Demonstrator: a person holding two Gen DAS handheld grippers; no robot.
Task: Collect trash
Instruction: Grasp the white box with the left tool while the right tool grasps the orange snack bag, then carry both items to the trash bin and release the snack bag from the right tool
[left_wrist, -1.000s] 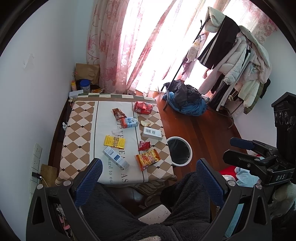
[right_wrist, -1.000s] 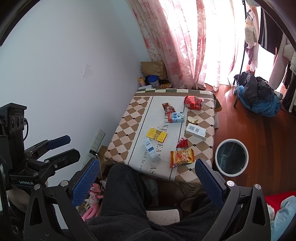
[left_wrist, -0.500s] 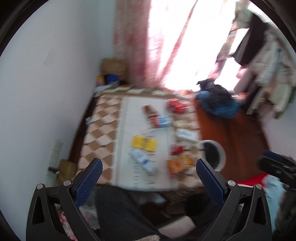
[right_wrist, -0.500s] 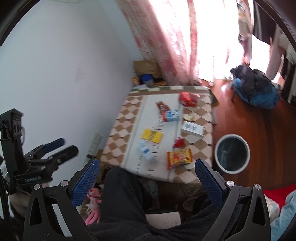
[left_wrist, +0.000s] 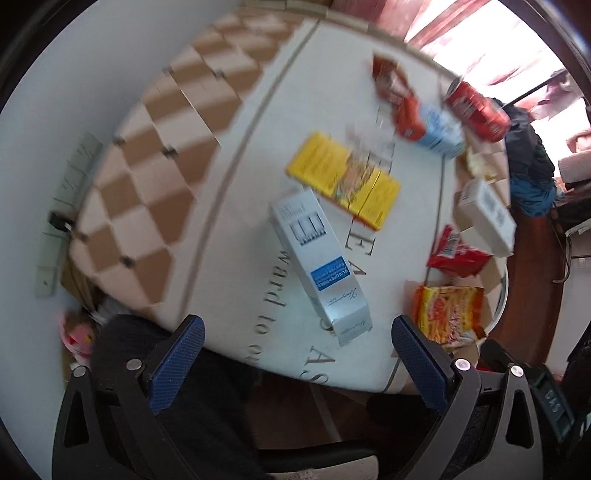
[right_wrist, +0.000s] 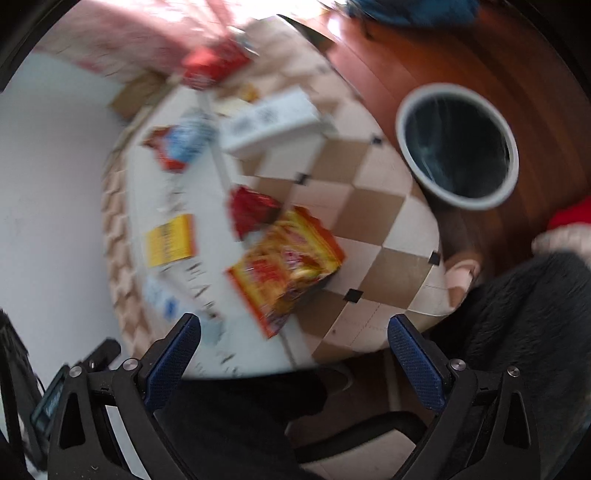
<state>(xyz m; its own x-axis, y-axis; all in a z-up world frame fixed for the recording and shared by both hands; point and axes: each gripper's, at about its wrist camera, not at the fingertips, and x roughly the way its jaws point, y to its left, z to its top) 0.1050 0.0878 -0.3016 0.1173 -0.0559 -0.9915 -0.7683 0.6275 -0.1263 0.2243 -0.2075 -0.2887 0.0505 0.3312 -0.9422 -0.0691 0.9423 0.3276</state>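
Checkered surface (left_wrist: 155, 177) carries scattered trash; bin (right_wrist: 458, 199) stands on floor just beside it. Left tool (left_wrist: 297, 363) wide, empty, aimed at silver carton (left_wrist: 317, 266); right tool (right_wrist: 293, 363) wide, facing noodle packet (right_wrist: 284, 266).

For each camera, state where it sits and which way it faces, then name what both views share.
Left wrist: sits on the open left gripper, looking down at the silver box on the table; dark-clad legs show below.
Right wrist: sits on the open right gripper, looking down at the orange snack bag and the bin; legs show too.
Shared: yellow box, orange snack bag.
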